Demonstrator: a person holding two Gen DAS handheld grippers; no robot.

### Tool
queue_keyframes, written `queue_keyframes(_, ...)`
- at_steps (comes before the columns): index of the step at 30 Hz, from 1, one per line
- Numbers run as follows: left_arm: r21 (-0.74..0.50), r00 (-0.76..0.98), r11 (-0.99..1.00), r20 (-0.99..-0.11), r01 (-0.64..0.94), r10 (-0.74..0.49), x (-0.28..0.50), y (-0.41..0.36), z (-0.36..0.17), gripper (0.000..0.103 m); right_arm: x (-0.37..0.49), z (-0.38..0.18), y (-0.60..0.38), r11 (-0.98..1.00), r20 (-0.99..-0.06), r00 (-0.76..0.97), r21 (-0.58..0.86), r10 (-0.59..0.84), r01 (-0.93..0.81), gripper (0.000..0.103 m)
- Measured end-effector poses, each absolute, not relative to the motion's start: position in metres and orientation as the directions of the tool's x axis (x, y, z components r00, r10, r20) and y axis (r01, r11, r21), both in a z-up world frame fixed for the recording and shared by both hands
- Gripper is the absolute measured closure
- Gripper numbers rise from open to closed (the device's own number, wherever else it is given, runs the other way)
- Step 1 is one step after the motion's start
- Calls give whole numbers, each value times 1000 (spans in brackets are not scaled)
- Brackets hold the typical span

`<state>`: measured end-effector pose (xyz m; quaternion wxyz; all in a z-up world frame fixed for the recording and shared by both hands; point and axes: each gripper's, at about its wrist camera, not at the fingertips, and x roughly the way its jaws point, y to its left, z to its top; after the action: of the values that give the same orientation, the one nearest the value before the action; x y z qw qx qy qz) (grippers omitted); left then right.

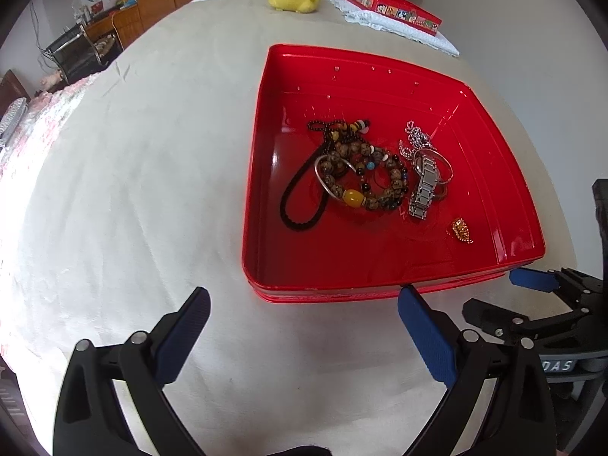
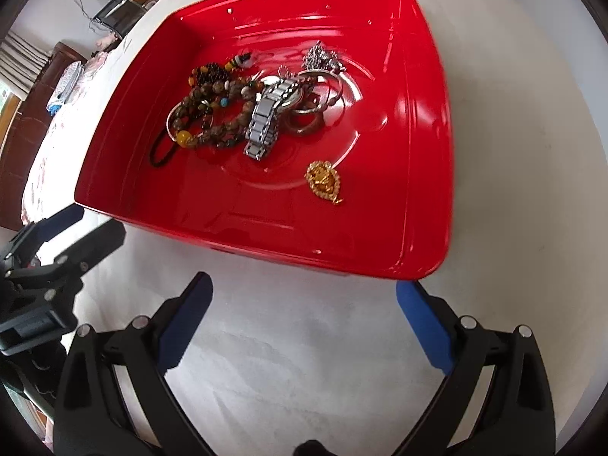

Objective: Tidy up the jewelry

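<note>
Seeing both claws released w/ nothing held: my left gripper (image 1: 304,298) at frame bottom, right gripper (image 2: 302,283) likewise. Jewelry sits inside red tray (image 1: 262,174), center-right: beads (image 1: 357,174), watch (image 1: 423,186), gold pendant (image 2: 325,182) apart.

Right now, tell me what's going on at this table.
A person holds two grippers just short of a red tray on the white cloth; both are open and empty. The left gripper and right gripper hover at the tray's near edge. Inside lie a tangle of beaded bracelets, a silver watch partly over some silver rings, and a gold brooch lying apart. Nothing has been picked up yet.
</note>
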<state>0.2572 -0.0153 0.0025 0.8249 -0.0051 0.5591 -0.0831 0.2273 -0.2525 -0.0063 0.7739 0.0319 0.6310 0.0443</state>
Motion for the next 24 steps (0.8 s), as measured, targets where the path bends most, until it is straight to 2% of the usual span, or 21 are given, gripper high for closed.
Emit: queue_keyframes(24,-102,367,986,-919,131,-144,256,-15,3,4,229,-5,-260,995,-972,212,100,101,-18,7)
